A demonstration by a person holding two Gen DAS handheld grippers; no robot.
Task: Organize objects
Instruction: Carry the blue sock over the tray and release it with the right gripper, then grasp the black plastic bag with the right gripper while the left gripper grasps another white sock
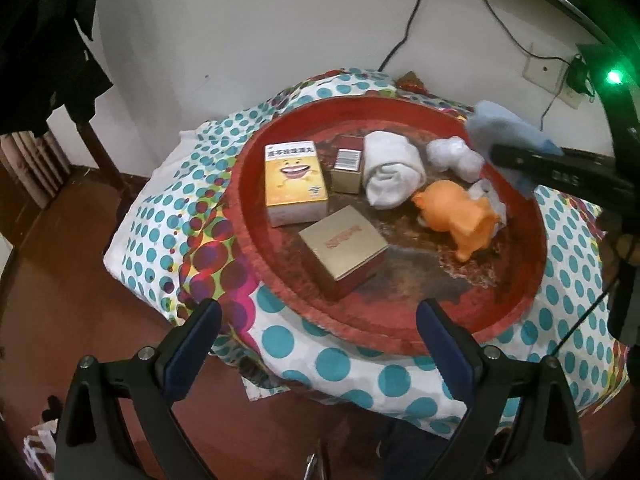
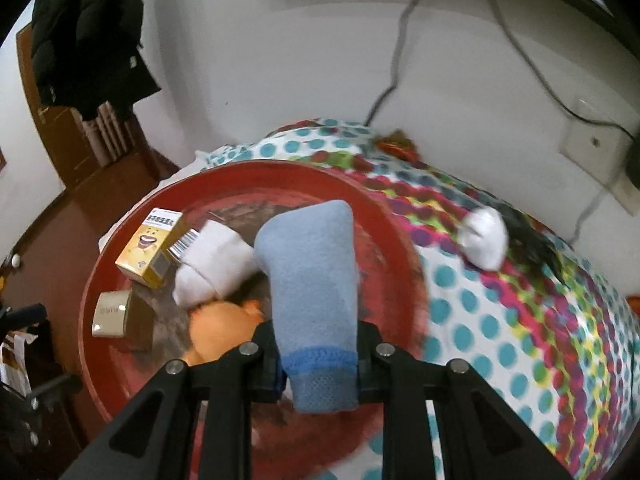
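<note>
Yellow box (image 1: 295,184): Chinese characters, unreadable; barcode box (image 1: 347,165).

My left camera looks down from the near edge at the red tray (image 1: 516,312). My right camera sits closer, above the tray's right side. Both share the tray and yellow box (image 1: 294,184).

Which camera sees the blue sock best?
The right wrist view: the blue sock fills its middle, clamped in the right gripper. The left wrist view shows it only small and blurry at the right edge.

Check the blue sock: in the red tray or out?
Out. The blue sock is clamped in the right gripper, held above the red tray, not resting in it.
</note>
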